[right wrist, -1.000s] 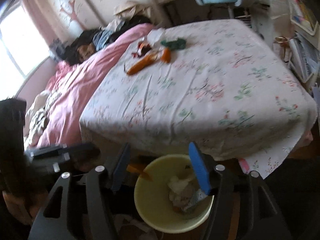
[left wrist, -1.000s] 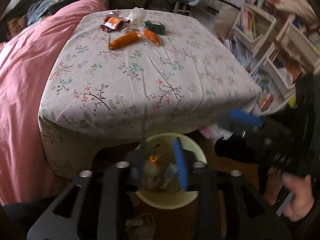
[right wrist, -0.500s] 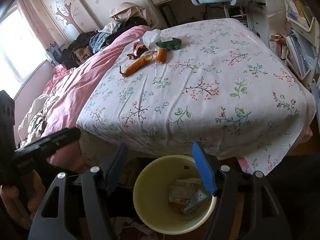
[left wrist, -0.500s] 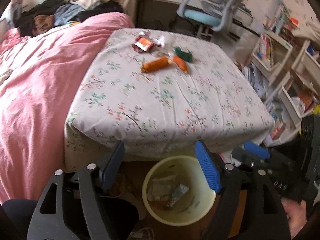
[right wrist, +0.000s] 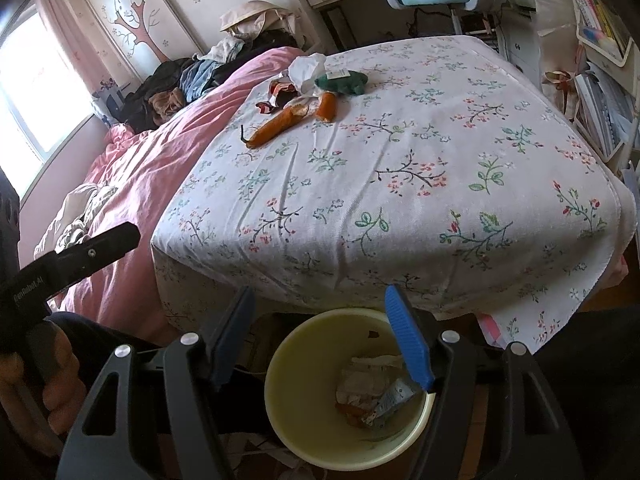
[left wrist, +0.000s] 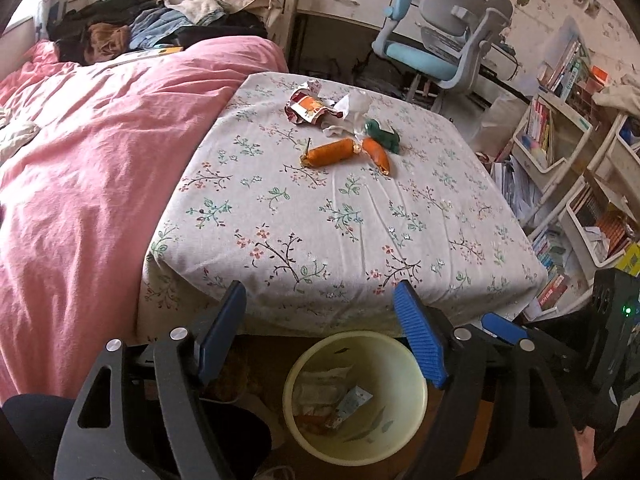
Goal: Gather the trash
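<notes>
A pale yellow bin (left wrist: 404, 360) with wrappers inside stands on the floor below the near table edge; it also shows in the right wrist view (right wrist: 288, 412). My left gripper (left wrist: 320, 320) is open and empty above it. My right gripper (right wrist: 320, 320) is open and empty over the bin. On the far side of the floral-clothed table (left wrist: 340, 220) lie two orange sausage wrappers (left wrist: 330, 152), a red snack wrapper (left wrist: 306, 108), white tissue (left wrist: 352, 106) and a green item (left wrist: 384, 136). The same pile shows in the right wrist view (right wrist: 280, 122).
A pink-quilted bed (left wrist: 80, 180) adjoins the table's left side. A blue-seated desk chair (left wrist: 436, 52) stands behind the table. Shelves with books (left wrist: 560, 152) line the right. The other gripper's body (right wrist: 68, 260) shows at left in the right wrist view.
The left gripper opened and dropped an orange-capped piece of trash into the bin, then rose. Both grippers lifted and tilted up toward the table.
</notes>
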Demonstrator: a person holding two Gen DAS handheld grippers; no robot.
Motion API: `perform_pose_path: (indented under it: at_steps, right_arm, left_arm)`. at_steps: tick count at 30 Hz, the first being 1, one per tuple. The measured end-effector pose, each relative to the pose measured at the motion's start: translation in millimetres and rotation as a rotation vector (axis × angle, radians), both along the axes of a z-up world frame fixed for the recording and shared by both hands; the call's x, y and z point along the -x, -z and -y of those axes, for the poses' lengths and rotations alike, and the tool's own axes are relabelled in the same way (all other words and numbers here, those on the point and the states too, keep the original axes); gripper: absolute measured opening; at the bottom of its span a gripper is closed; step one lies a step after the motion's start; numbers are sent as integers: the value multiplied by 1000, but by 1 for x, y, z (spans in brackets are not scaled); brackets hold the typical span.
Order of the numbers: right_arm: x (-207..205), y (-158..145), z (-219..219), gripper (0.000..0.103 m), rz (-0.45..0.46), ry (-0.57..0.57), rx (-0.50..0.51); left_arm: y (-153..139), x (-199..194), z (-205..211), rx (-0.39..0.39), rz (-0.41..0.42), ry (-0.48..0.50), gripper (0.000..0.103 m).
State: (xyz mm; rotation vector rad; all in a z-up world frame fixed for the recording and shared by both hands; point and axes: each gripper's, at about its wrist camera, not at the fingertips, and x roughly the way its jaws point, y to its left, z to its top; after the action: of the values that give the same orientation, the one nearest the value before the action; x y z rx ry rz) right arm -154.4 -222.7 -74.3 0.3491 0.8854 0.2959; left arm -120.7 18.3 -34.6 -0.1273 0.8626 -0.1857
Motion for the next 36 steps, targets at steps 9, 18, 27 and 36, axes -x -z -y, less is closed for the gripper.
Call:
perform_pose_path:
  at_steps: [9,18,27,36]
  right_arm:
    - [0,0,-1,66,1,-2,4]
    - [0,0,-3,66,3,-3,8]
    - [1,-1,-4,66,9,-2,11]
    - [1,-2,-4,66,12,-2,14]
  left_arm:
    - [-2,0,-3,8,8,-14,74]
    - [-2,1,-4,10,11,-17,74]
    - [-3,1,-4,12,11,-18,74]
    - [-4,1,-6,16,15,-26,74]
